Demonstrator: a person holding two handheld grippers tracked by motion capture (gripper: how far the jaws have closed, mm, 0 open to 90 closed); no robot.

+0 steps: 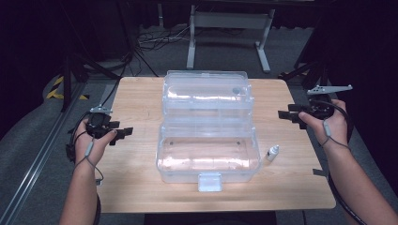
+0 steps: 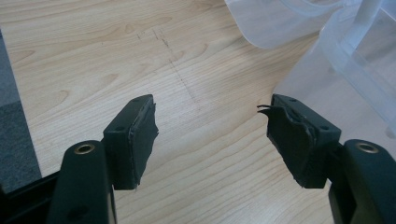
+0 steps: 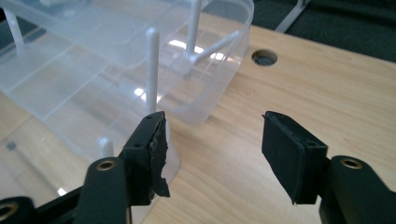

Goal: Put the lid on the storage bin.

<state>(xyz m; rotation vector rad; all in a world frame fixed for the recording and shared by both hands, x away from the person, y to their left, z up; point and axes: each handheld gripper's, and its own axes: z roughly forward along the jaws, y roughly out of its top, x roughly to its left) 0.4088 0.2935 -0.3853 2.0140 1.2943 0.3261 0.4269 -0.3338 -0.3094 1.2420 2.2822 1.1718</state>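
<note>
Clear plastic box at centre of wooden table, lid open, tiered trays raised behind. Small white bottle lying just right of box. Left gripper left of box, jaws spread, empty. Right gripper right of box, jaws spread, empty. Metal frame on floor beyond box.

The small white bottle is too small for its label or cap to be made out. The clear box is cut off at the frame edges in both gripper views. The surface's near edge is hidden behind both forearms.
</note>
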